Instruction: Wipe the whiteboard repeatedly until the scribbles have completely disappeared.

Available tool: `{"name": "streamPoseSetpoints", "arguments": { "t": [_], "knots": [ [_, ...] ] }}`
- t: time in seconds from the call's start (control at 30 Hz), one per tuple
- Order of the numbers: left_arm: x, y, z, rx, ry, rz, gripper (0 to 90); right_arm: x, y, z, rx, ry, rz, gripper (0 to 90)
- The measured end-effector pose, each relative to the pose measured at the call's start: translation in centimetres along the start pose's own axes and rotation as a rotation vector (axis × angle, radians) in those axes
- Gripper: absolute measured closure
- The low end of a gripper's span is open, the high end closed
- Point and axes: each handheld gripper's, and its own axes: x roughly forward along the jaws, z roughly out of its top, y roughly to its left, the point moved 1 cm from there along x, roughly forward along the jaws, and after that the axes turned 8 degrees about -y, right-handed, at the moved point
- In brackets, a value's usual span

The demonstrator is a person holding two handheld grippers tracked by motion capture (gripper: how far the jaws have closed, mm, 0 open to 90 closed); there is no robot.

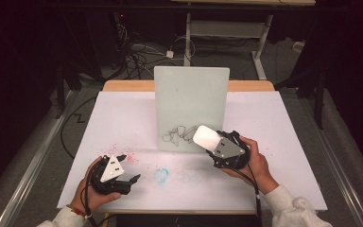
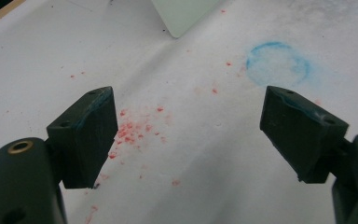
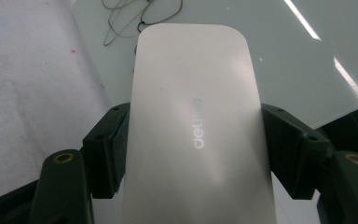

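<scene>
Right tool (image 1: pixel 207 137): clenched on a white eraser (image 1: pixel 206 136) — its far end lay against the scribble (image 1: pixel 179 134) low on the upright whiteboard (image 1: pixel 191 97).
Left tool (image 1: pixel 128 168): released, jaws wide apart, just above the white table (image 1: pixel 123 118).
Table marks: red specks (image 2: pixel 135 130) — blue ring (image 2: pixel 278 64) between the tools.

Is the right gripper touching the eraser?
Touching. In the right gripper view both jaws press against the sides of the eraser, with no gap; the right gripper is shut on it above the whiteboard.
</scene>
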Motion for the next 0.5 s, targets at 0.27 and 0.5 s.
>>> {"name": "streamPoseSetpoints", "arguments": {
  "t": [0.27, 0.5],
  "knots": [
    [-0.26, -0.01, -0.02, -0.001, -0.002, 0.009, 18.6, -0.24, -0.08, 0.47, -0.022, -0.023, -0.016, 30.9],
    [-0.55, -0.01, -0.11, -0.013, -0.011, 0.015, 18.6, 0.36, -0.03, 0.49, -0.052, -0.019, -0.047, 30.9]
  ]
}}
